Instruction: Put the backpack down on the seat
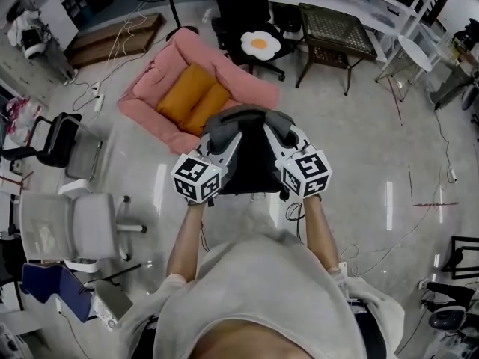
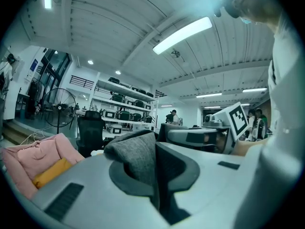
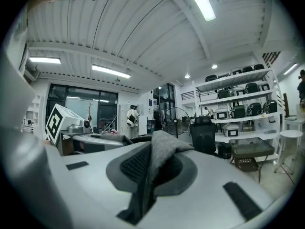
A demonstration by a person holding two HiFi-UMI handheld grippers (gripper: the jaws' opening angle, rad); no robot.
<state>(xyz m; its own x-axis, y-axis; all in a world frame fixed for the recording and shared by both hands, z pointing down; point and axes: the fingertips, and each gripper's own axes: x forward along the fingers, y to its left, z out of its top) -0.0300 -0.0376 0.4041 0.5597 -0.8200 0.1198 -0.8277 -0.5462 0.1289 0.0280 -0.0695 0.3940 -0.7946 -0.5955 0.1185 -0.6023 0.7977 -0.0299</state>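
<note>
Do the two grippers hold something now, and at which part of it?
Yes, the backpack. The left gripper and the right gripper are each shut on a fold of grey fabric at its top, one on each side.

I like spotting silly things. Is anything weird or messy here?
A cushion shaped like a fried egg sits on the black office chair, which is funny. Loose cables trail across the floor. The backpack hangs in the air, pinched by the left gripper and right gripper, not yet on the pink seat.
</note>
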